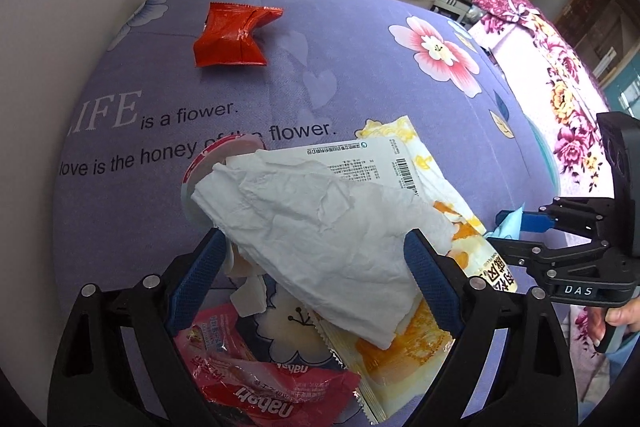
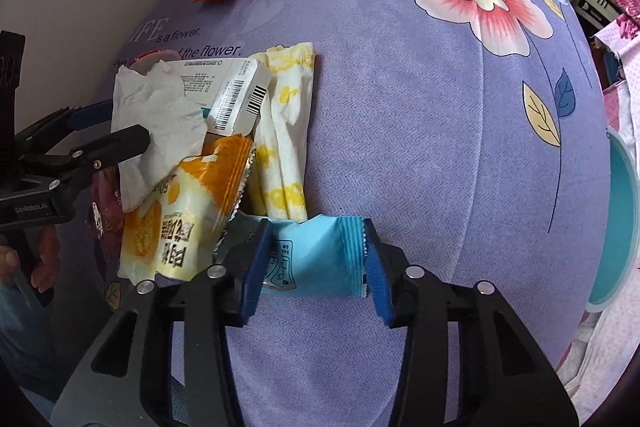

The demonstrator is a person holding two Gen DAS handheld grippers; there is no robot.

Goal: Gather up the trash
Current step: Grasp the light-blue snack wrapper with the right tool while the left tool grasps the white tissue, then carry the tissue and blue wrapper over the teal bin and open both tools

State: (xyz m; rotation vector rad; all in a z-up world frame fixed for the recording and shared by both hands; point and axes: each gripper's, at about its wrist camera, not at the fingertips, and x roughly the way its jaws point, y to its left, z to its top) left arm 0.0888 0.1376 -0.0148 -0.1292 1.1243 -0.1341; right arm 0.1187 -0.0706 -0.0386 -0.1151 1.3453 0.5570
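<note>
I observed the trash in a loose heap on the purple flower-printed cloth [image 2: 400,107]. On top lay a crumpled white tissue [image 1: 320,227], over a white printed barcode carton [image 2: 236,95], an orange-and-white snack wrapper [image 2: 180,219], a yellow-patterned white packet [image 2: 286,147] and a red crinkled foil wrapper [image 1: 272,395]. A separate red-orange wrapper [image 1: 230,35] lay well apart, toward the cloth's far edge. My left gripper [image 1: 316,267] had its jaws spread wide on either side of the tissue; whether the pads pressed it I could not tell. My right gripper [image 2: 316,263] pinched a light-blue crimped-edge wrapper [image 2: 316,259] just beside the heap, both blue pads touching its ends. A turquoise round bin [image 2: 620,227] stood at the cloth's right edge.
</note>
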